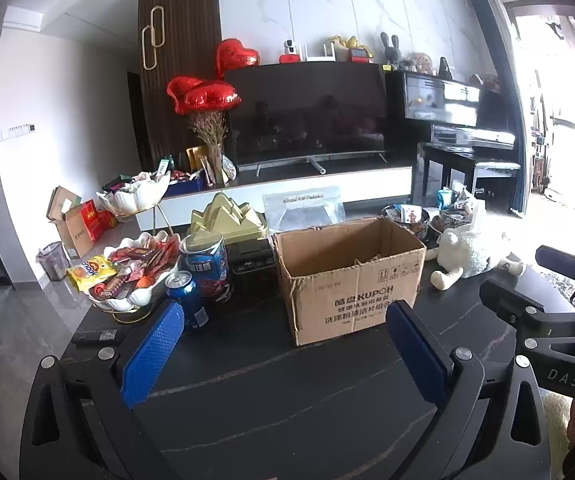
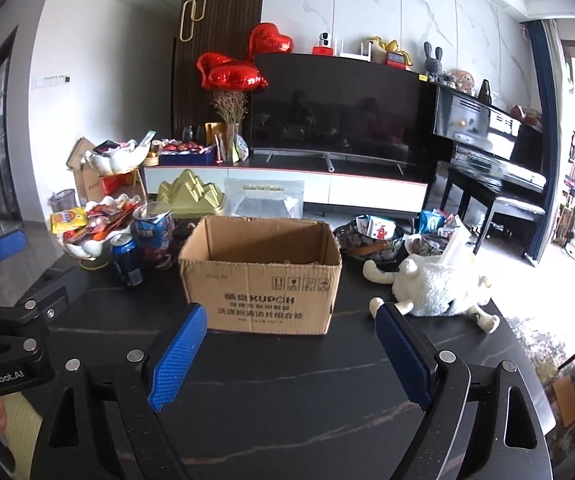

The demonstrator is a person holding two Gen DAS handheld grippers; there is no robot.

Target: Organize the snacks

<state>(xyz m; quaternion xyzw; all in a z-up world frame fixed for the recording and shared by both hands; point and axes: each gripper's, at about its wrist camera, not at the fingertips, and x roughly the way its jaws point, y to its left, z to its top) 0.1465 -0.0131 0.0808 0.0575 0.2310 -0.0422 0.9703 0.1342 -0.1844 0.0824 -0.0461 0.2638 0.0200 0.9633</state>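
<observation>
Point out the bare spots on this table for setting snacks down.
Free: the dark tabletop in front of the cardboard box, and the strip between it and the plush sheep. Crowded: left of the box, around the blue can and the snack dish.

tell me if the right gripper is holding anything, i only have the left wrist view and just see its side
Observer: No. In the right wrist view the right gripper is open, with nothing between its blue pads.
Operator: anything close to it
Observer: The white plush sheep lies just ahead on its right; one paw shows beside that fingertip.
Operator: room right of the sheep
Observer: Little. The table edge runs just past the sheep's legs.
</observation>
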